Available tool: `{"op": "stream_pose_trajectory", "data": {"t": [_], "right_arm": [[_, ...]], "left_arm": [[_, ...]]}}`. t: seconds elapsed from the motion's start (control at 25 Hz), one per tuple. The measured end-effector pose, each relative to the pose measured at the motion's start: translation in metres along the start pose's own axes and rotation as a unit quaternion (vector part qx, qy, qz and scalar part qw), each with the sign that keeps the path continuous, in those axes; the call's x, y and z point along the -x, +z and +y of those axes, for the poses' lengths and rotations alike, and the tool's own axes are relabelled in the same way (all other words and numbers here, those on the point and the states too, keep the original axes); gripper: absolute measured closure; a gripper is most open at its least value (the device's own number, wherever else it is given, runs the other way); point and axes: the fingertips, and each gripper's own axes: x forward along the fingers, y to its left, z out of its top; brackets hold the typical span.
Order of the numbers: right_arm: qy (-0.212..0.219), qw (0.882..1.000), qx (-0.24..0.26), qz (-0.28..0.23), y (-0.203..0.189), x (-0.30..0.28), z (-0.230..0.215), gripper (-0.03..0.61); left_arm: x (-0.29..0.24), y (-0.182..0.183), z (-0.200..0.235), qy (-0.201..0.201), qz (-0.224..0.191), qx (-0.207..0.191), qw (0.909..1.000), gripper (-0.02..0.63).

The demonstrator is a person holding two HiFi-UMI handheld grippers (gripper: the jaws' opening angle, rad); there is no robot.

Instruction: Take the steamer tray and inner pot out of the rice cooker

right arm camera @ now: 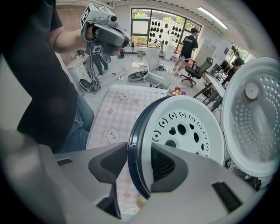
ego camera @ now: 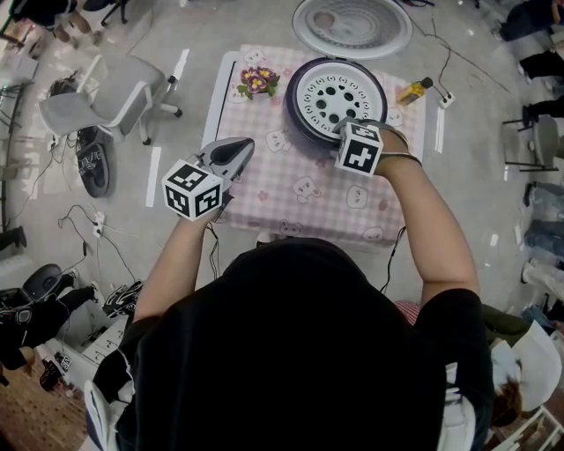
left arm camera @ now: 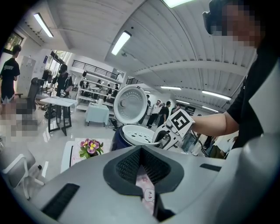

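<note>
A rice cooker (ego camera: 290,104) stands on the far right part of a table (ego camera: 291,189) covered with a pink checked cloth. Its lid (ego camera: 352,25) is swung open towards the far side, with the dimpled inner face showing. The white steamer tray (ego camera: 308,92) is seated in the cooker's mouth. It lies flat with its pierced face upward, and being round it has no long axis to speak of.

The right claw (right arm camera: 134,159) reaches in from the near right and straddles the cooker's dark rim. One pad is pressed to the outer wall and the other sits inside, over the edge of the tray, so the claw is clamped on that rim.

The left claw (ego camera: 243,144) hangs above the near left part of the table, well apart from the cooker, and points towards it. Its pads are together at the tips, with nothing between them but a glimpse of cloth below.

A small pot of purple and yellow flowers (ego camera: 257,81) sits on the far left of the table, just beside the cooker.
</note>
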Motion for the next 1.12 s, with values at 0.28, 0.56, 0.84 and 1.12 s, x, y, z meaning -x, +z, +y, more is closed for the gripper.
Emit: {"op": "stream_pose_trajectory", "data": {"t": [0.28,0.56,0.84,1.12], "right_arm": [[-0.015,1.0,-0.004,0.002,-0.001,0.003,-0.001,0.407],[-0.024,0.999,-0.02,-0.018,0.003,0.015,-0.006,0.426],[-0.04,0.998,-0.037,-0.023,0.004,0.024,-0.009,0.464],[-0.073,0.997,-0.01,-0.01,0.004,0.031,-0.006,0.534]], "left_arm": [[0.001,-0.002,-0.009,-0.008,0.003,-0.006,0.9999,0.592],[0.004,-0.001,-0.011,-0.012,0.009,-0.017,0.9997,0.592],[0.002,-0.004,-0.021,-0.027,0.014,-0.026,0.9992,0.592],[0.005,-0.003,-0.031,-0.031,0.015,-0.025,0.9991,0.592]]}}
